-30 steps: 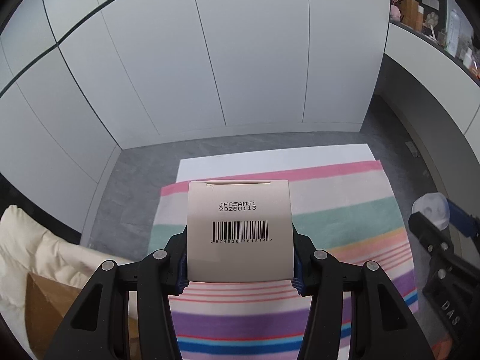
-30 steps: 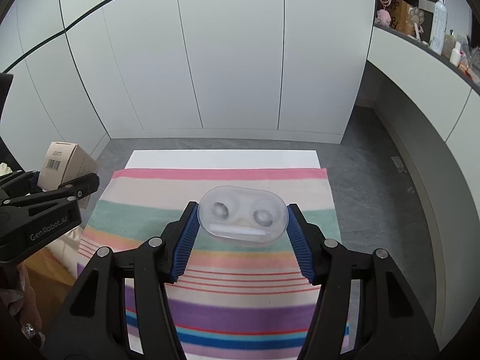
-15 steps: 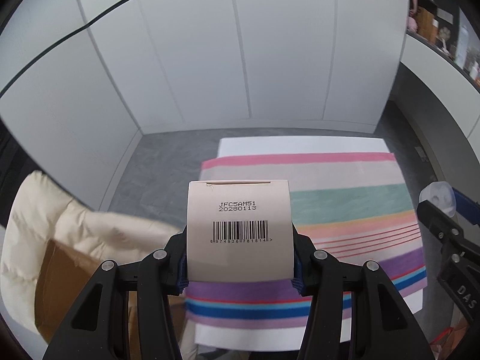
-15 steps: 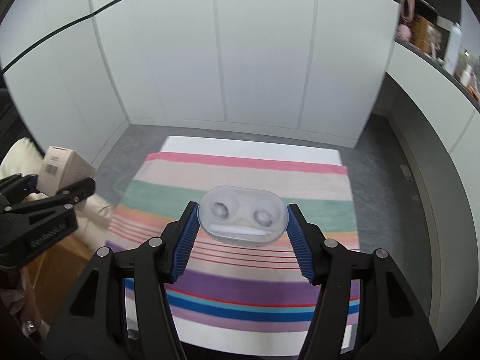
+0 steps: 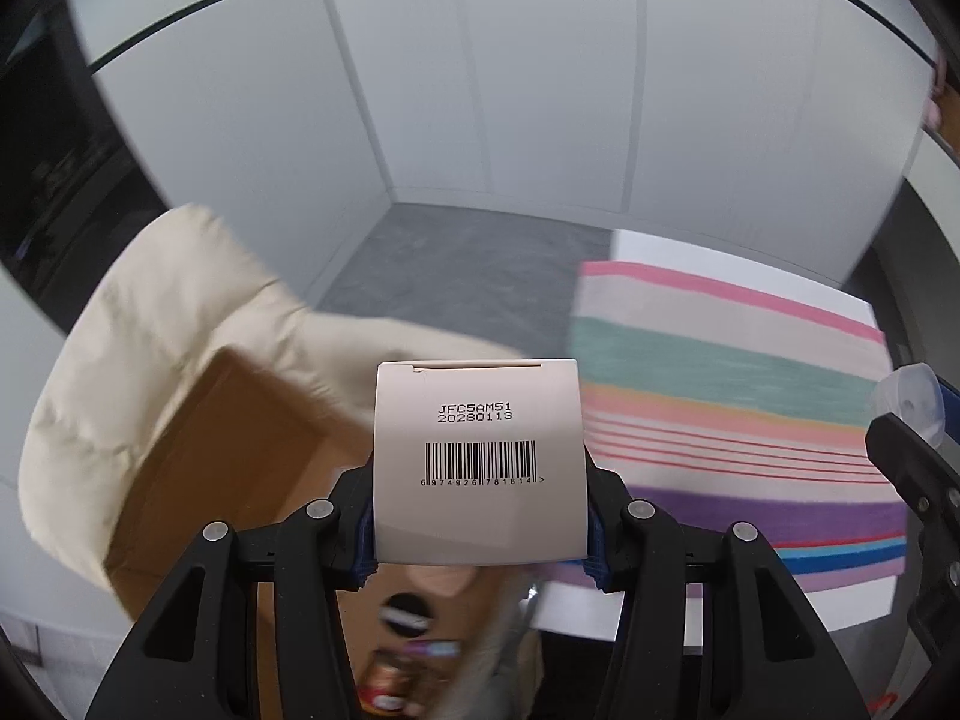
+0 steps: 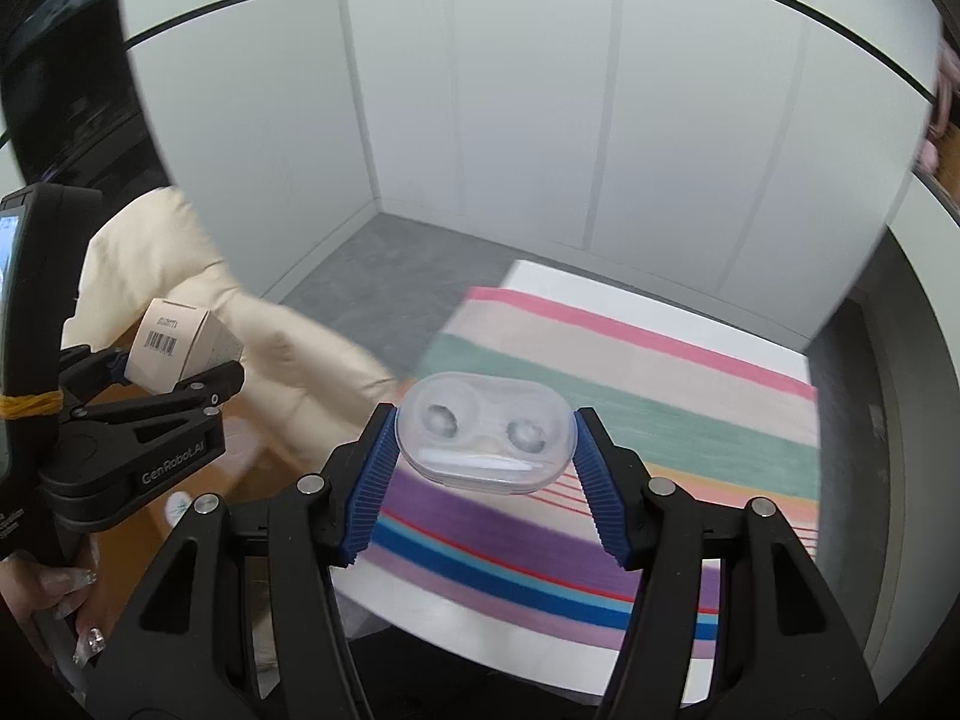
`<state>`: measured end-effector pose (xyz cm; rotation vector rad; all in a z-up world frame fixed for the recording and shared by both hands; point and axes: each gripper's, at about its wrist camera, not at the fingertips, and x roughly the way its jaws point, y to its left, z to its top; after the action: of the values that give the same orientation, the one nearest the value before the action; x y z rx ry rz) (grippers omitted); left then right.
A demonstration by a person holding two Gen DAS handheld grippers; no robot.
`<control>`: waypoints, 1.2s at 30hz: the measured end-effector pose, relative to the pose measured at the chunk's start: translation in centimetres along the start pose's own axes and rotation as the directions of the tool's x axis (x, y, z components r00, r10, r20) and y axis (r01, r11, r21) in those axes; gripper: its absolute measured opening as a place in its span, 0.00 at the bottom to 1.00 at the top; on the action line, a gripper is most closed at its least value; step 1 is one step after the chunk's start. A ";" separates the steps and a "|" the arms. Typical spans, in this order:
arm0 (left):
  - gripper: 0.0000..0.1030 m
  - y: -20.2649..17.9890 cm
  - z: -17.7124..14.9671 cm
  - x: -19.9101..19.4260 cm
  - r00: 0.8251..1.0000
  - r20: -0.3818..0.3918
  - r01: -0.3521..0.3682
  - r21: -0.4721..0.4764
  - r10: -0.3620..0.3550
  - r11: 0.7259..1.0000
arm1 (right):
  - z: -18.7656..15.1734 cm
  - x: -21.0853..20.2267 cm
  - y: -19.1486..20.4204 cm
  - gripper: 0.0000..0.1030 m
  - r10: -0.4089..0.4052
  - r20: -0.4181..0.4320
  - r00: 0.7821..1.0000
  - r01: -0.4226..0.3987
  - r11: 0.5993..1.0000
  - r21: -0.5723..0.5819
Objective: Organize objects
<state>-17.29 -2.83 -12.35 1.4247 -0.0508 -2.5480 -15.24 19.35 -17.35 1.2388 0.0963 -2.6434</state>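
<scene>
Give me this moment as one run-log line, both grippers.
left gripper: shut on barcoded carton | right gripper: shut on clear lens case | below: striped cloth, brown cardboard box

Matt paper carton (image 5: 479,456), clear glossy plastic case (image 6: 485,432), woven striped cloth (image 6: 648,420).

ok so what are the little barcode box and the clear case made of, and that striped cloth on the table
The barcode box in the left gripper looks like matte paperboard: flat creased faces, a tuck flap slit and printed ink. The clear case in the right gripper looks like glossy translucent moulded plastic, since the stripes show through it. The striped cloth is probably woven fabric with a soft, dull surface.
</scene>
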 end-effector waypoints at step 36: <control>0.94 17.3 -6.7 2.9 0.980 -0.197 -0.055 -0.184 0.018 0.981 | 2.2 -2.5 19.0 1.00 0.164 -0.113 0.980 -0.171 0.984 -0.052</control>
<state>-10.04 -19.82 -15.95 1.5724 0.1893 -2.3011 -11.08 0.94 -13.38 1.3090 0.0857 -2.4123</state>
